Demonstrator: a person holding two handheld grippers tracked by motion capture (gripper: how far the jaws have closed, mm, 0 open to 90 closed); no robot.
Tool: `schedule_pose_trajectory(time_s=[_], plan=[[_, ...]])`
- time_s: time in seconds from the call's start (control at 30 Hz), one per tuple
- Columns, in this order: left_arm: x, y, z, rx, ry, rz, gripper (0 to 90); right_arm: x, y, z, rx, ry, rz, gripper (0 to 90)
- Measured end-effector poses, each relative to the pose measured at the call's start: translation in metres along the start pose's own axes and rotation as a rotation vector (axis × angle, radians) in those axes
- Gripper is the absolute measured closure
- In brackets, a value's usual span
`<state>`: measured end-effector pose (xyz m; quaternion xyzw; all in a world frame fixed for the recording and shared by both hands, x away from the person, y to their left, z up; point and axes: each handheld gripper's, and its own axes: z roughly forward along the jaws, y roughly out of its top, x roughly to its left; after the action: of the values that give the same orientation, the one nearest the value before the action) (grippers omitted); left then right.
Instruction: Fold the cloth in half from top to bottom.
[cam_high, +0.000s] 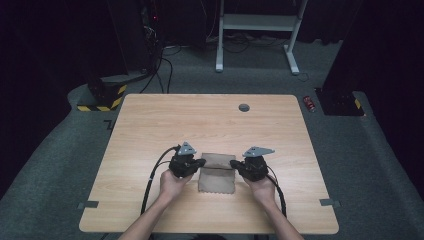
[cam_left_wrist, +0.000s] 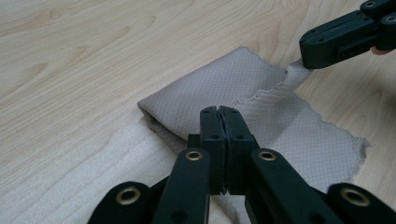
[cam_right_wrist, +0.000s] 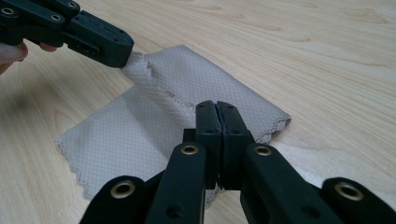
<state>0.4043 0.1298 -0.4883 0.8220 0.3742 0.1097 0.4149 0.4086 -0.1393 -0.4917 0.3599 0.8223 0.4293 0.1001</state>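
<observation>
Held in the person's hands at the near edge of the table (cam_high: 150, 120), the left gripper (cam_high: 200, 162) is clamped tight on the left corner of the folded edge of a beige cloth (cam_high: 216, 180). At the table's middle front the cloth is spread between both tools, partly folded over itself. On the right, the right gripper (cam_high: 233, 163) is pinched closed on the fold's other corner.

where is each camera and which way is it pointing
High view: above the person's side, looking forward and down on the table; forearms, left hand-held gripper and right hand-held gripper pinch the cloth.
Left gripper view: rides that tool, facing across the cloth; own shut jaws show.
Right gripper view: mirrors it, facing back.
Both gripper views share the cloth and the opposite tool.
</observation>
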Motion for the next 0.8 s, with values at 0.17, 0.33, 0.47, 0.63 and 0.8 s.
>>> schedule_pose_trajectory(time_s=[0.17, 0.33, 0.47, 0.63, 0.8], plan=[[-0.002, -0.004, -0.003, -0.009, -0.003, -0.003, 88.8, 0.002, -0.003, 0.000, 0.002, 0.010, -0.002, 88.5], [-0.005, -0.005, -0.007, -0.015, -0.006, 0.008, 88.9, 0.005, -0.005, -0.003, 0.001, 0.015, -0.014, 88.5], [-0.007, -0.007, -0.007, -0.016, -0.010, 0.004, 88.9, 0.007, -0.007, -0.006, 0.003, 0.019, -0.012, 88.5], [-0.010, -0.010, -0.007, -0.011, -0.012, 0.014, 88.9, 0.009, -0.011, -0.007, 0.001, 0.023, -0.015, 88.5], [-0.012, -0.013, -0.010, -0.013, -0.017, 0.014, 88.9, 0.011, -0.016, -0.008, 0.006, 0.032, -0.014, 88.5]])
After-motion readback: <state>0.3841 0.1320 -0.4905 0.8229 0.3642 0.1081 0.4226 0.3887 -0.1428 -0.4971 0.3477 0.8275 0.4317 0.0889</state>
